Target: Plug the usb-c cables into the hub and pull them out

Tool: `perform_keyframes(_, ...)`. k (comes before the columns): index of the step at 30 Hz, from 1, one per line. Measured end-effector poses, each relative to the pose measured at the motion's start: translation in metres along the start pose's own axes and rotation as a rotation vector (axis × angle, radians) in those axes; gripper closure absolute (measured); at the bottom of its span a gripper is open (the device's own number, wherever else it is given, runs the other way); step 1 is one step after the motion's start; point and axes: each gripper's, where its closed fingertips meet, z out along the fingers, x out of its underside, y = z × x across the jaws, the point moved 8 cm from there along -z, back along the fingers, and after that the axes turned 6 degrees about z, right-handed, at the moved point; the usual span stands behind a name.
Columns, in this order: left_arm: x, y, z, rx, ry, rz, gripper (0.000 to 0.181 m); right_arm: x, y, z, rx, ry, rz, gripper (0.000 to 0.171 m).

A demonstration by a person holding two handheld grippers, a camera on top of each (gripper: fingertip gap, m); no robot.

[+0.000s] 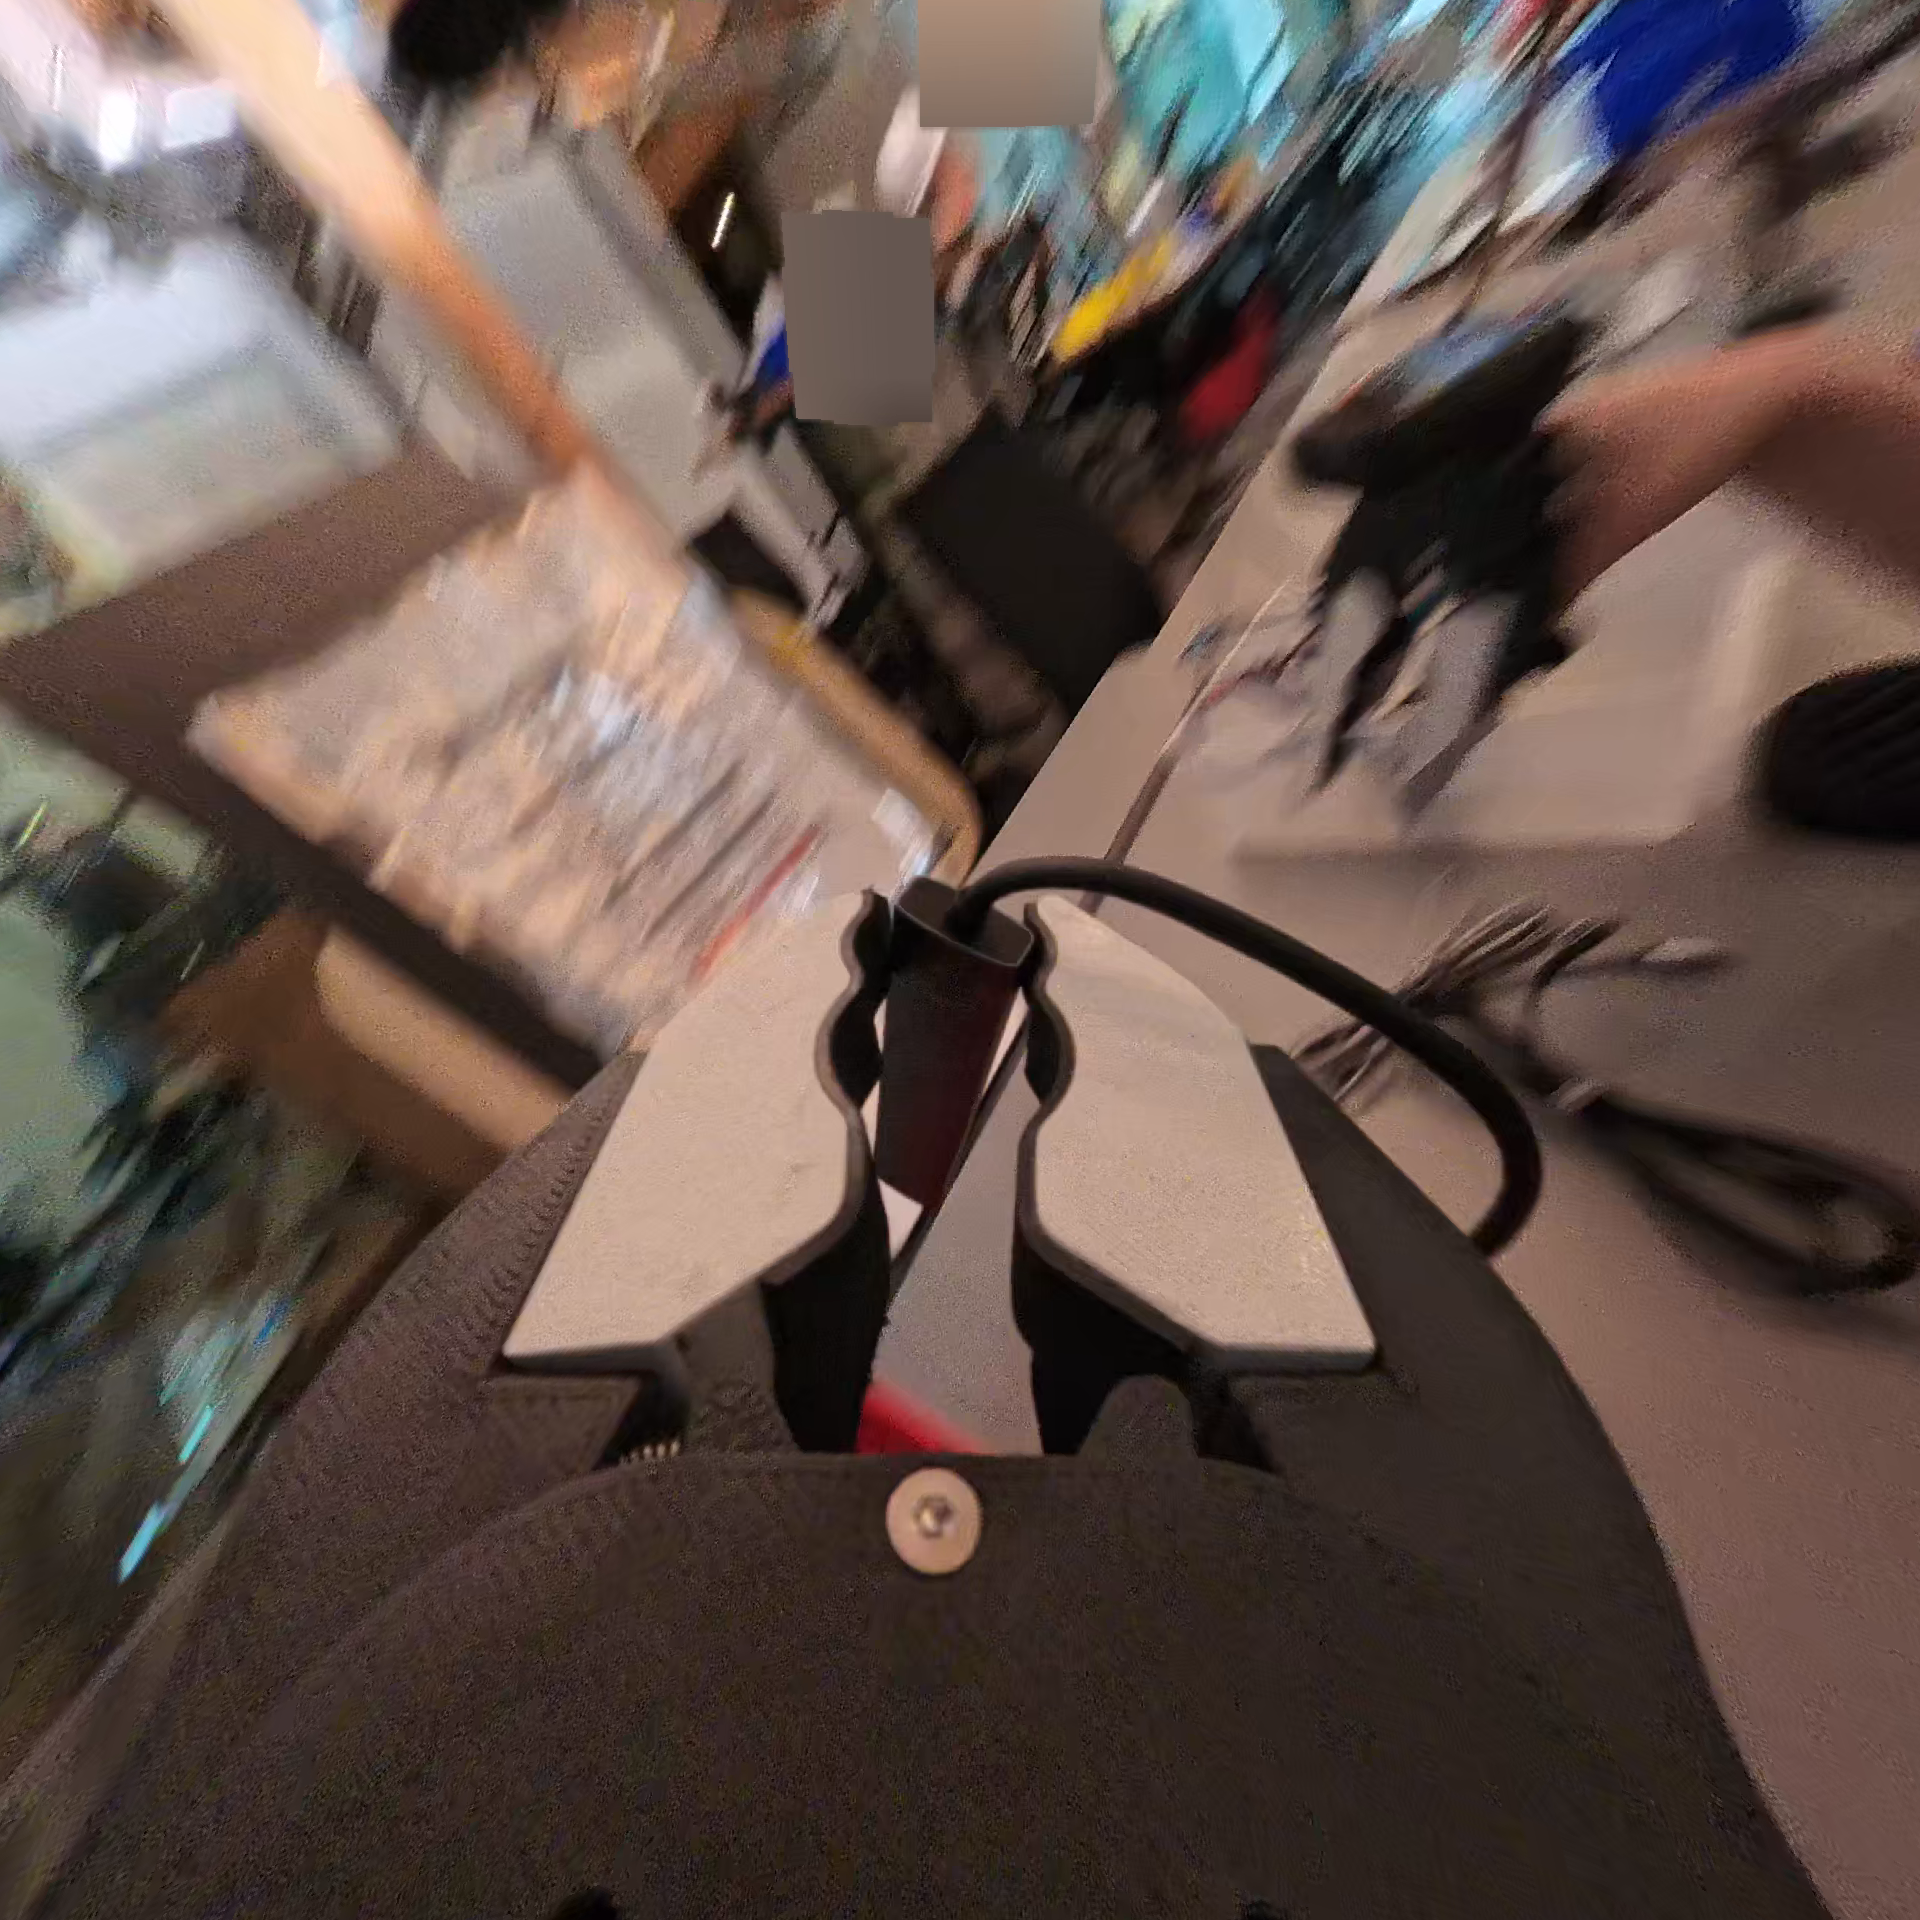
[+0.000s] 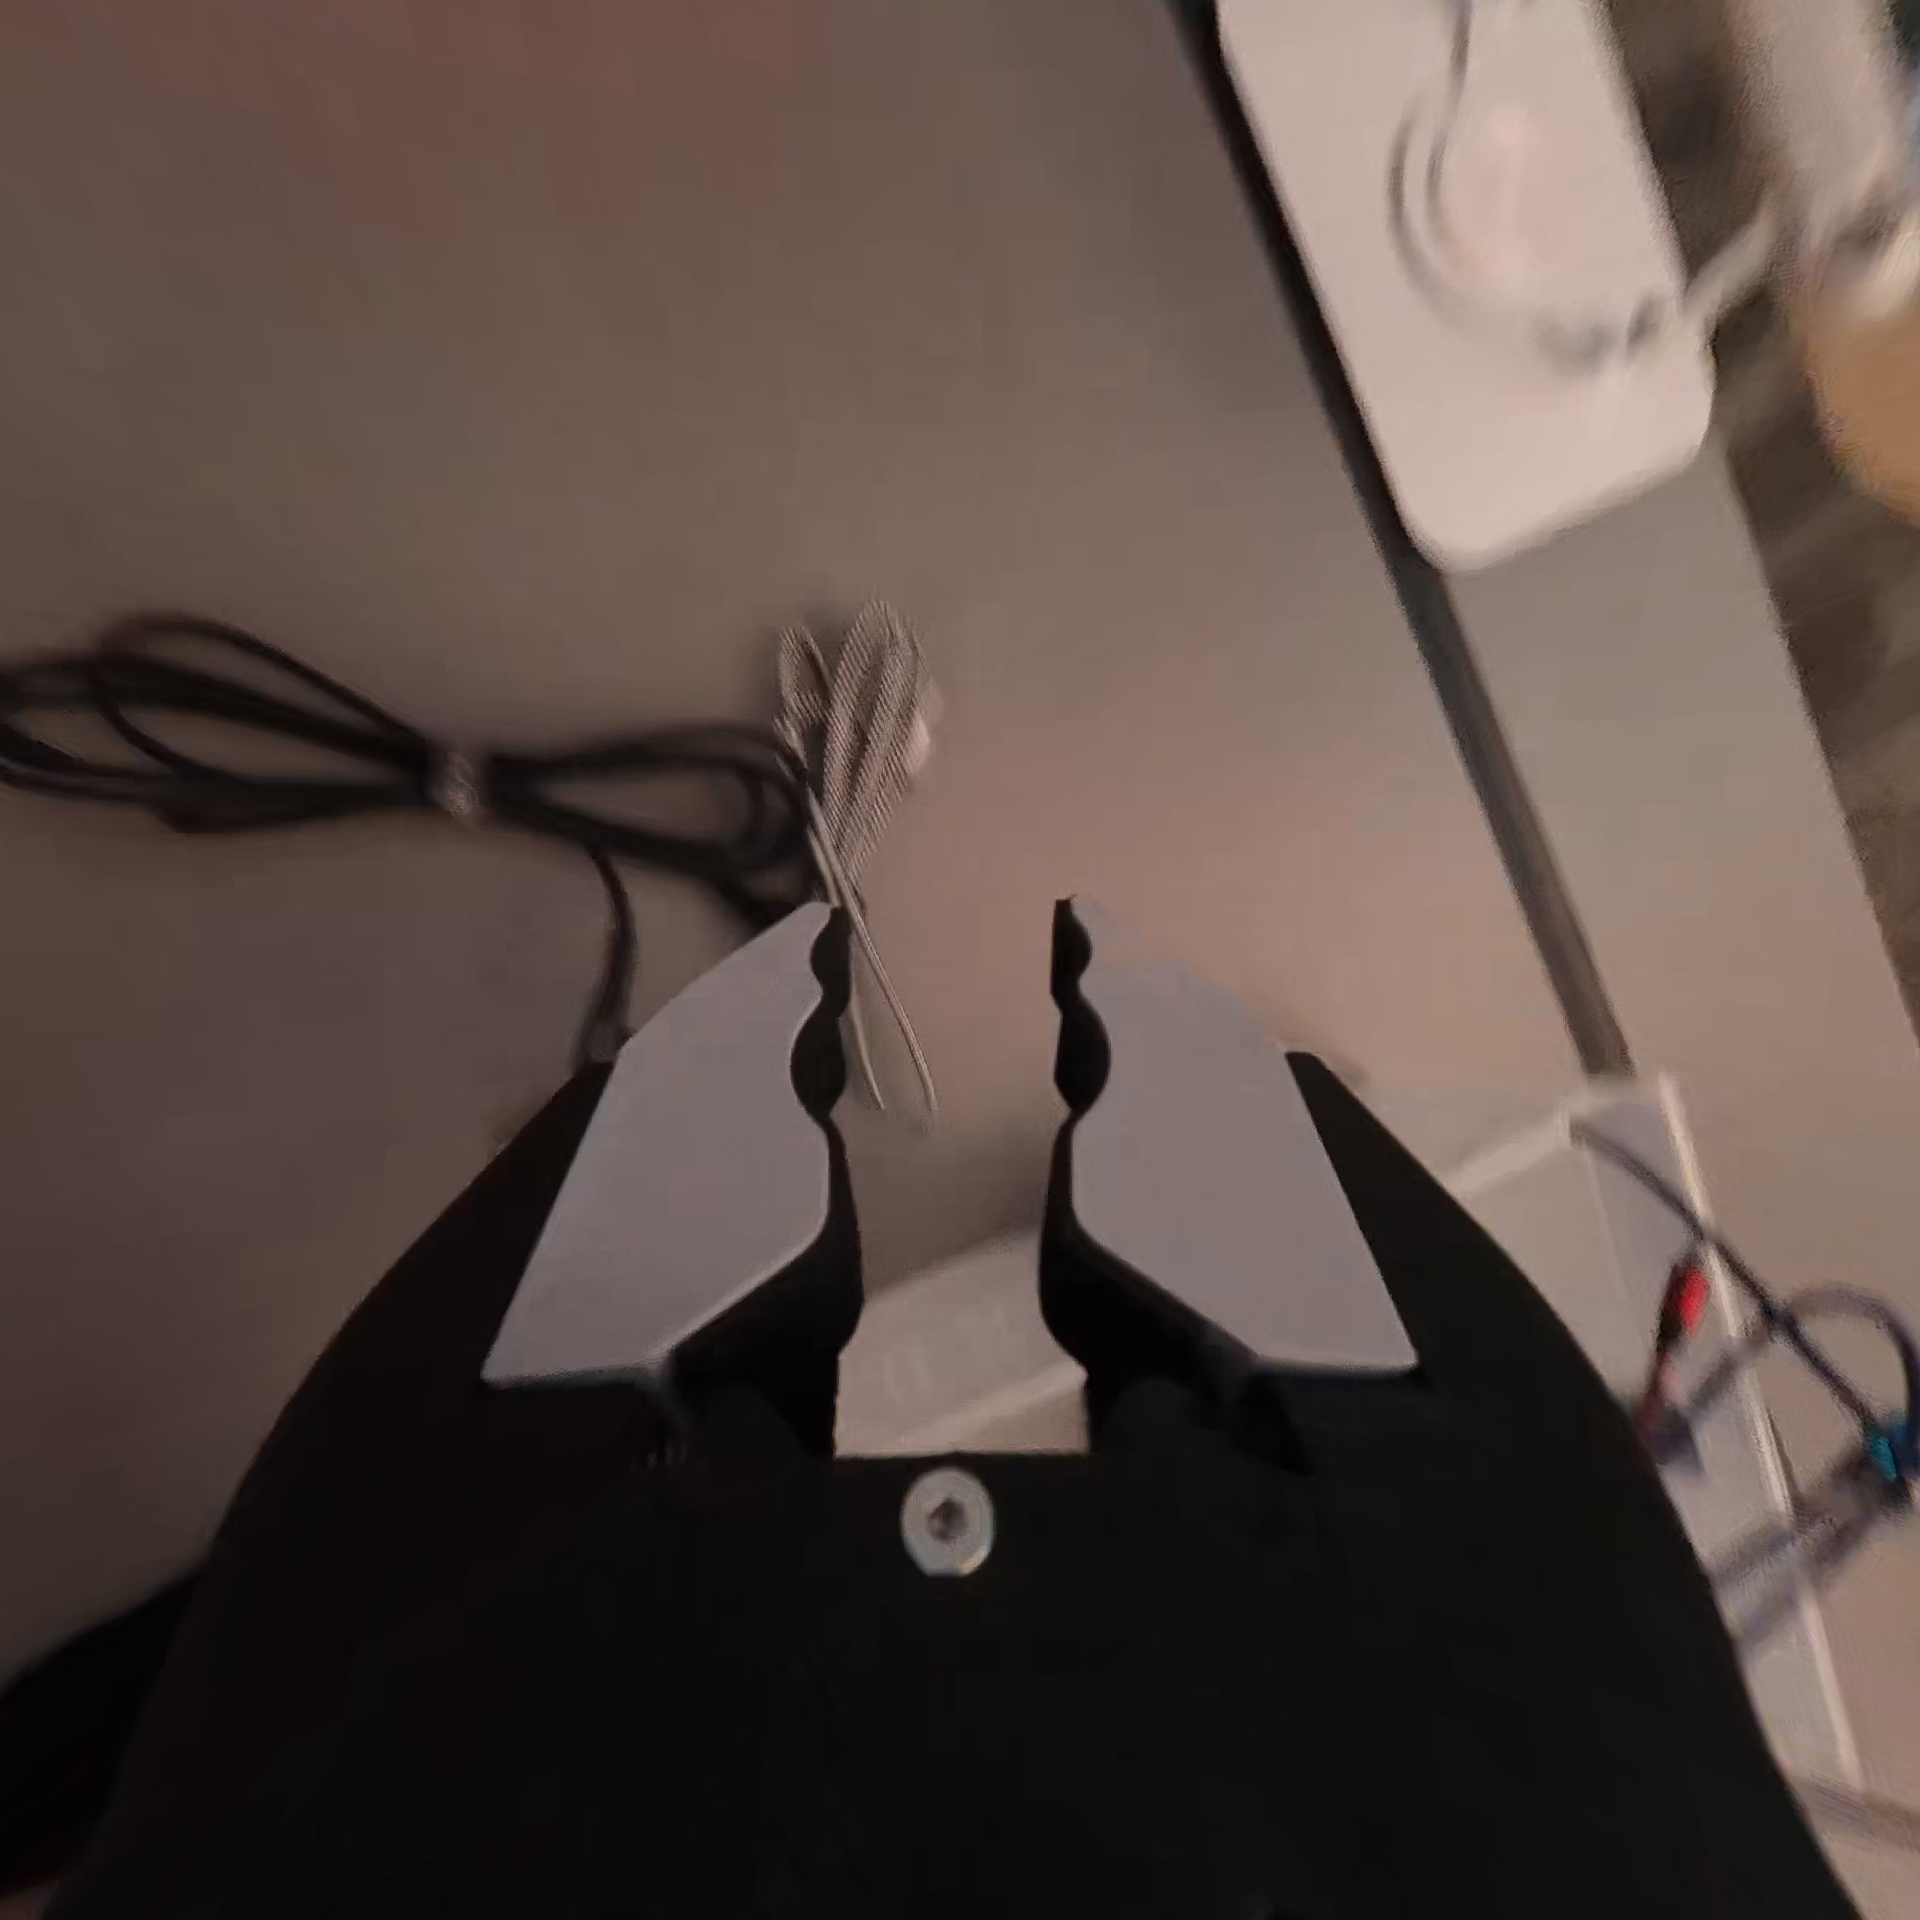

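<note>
Left gripper (image 1: 956, 925) clamped on dark hub (image 1: 940, 1049), black lead (image 1: 1351, 997) curving off right. Right gripper (image 2: 945, 914) parted, empty, above grey table (image 2: 520, 364); bundled black cable (image 2: 312, 758) lying far left, braided cable (image 2: 862, 707) just beyond fingertips.

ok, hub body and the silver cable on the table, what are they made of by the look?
Hub: dark, matte, sharp folded edges at its end, probably anodised metal, possibly plastic. It is clamped in the left gripper, its black cable smooth like rubber or PVC.
Silver cable: woven mesh pattern, looks braided, though blurred. The right gripper is open above it.
</note>
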Motion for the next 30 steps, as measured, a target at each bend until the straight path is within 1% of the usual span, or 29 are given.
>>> perform_keyframes(1, -0.019, -0.011, 0.002, 0.048, -0.103, 0.006, 0.159, -0.012, 0.009, -0.003, -0.051, -0.115, -0.031, 0.128)
perform_keyframes(3, -0.048, -0.031, 0.009, 0.152, -0.233, -0.018, 0.159, -0.038, 0.030, -0.014, -0.129, -0.366, -0.105, 0.114)
perform_keyframes(5, -0.067, -0.049, 0.020, 0.228, -0.271, -0.040, 0.159, -0.061, 0.053, -0.025, -0.151, -0.624, -0.165, 0.095)
perform_keyframes(6, -0.073, -0.056, 0.027, 0.240, -0.272, -0.051, 0.159, -0.069, 0.064, -0.030, -0.156, -0.745, -0.187, 0.089)
perform_keyframes(8, -0.081, -0.069, 0.040, 0.269, -0.262, -0.085, 0.159, -0.077, 0.085, -0.034, -0.136, -0.922, -0.224, 0.089)
perform_keyframes(9, -0.083, -0.074, 0.047, 0.289, -0.257, -0.113, 0.159, -0.079, 0.092, -0.033, -0.097, -0.977, -0.236, 0.089)
perform_keyframes(10, -0.085, -0.080, 0.053, 0.327, -0.253, -0.139, 0.159, -0.080, 0.098, -0.032, -0.069, -1.004, -0.263, 0.091)
perform_keyframes(11, -0.085, -0.086, 0.058, 0.372, -0.256, -0.150, 0.159, -0.080, 0.103, -0.031, -0.049, -1.021, -0.286, 0.097)
perform_keyframes(13, -0.086, -0.096, 0.066, 0.419, -0.263, -0.151, 0.160, -0.080, 0.106, -0.030, -0.015, -1.060, -0.288, 0.112)
perform_keyframes(16, -0.084, -0.104, 0.074, 0.446, -0.250, -0.155, 0.159, -0.074, 0.104, -0.036, -0.036, -1.090, -0.317, 0.135)
perform_keyframes(18, -0.084, -0.104, 0.076, 0.416, -0.245, -0.158, 0.160, -0.071, 0.096, -0.042, 0.104, -1.071, -0.372, 0.150)
perform_keyframes(21, -0.076, -0.106, 0.076, 0.455, -0.169, -0.137, 0.153, -0.063, 0.089, -0.060, 0.429, -1.076, -0.558, 0.150)
perform_keyframes(24, -0.060, -0.102, 0.074, 0.466, -0.029, -0.111, 0.137, -0.053, 0.084, -0.077, 0.704, -1.061, -0.731, 0.150)
perform_keyframes(25, -0.056, -0.099, 0.073, 0.477, -0.006, -0.121, 0.136, -0.050, 0.083, -0.080, 0.765, -1.044, -0.775, 0.150)
perform_keyframes(27, -0.050, -0.094, 0.071, 0.510, -0.013, -0.191, 0.137, -0.046, 0.082, -0.082, 0.827, -1.019, -0.852, 0.150)
perform_keyframes(30, -0.050, -0.092, 0.076, 0.635, -0.058, -0.437, 0.135, -0.043, 0.083, -0.081, 0.883, -1.005, -0.925, 0.150)
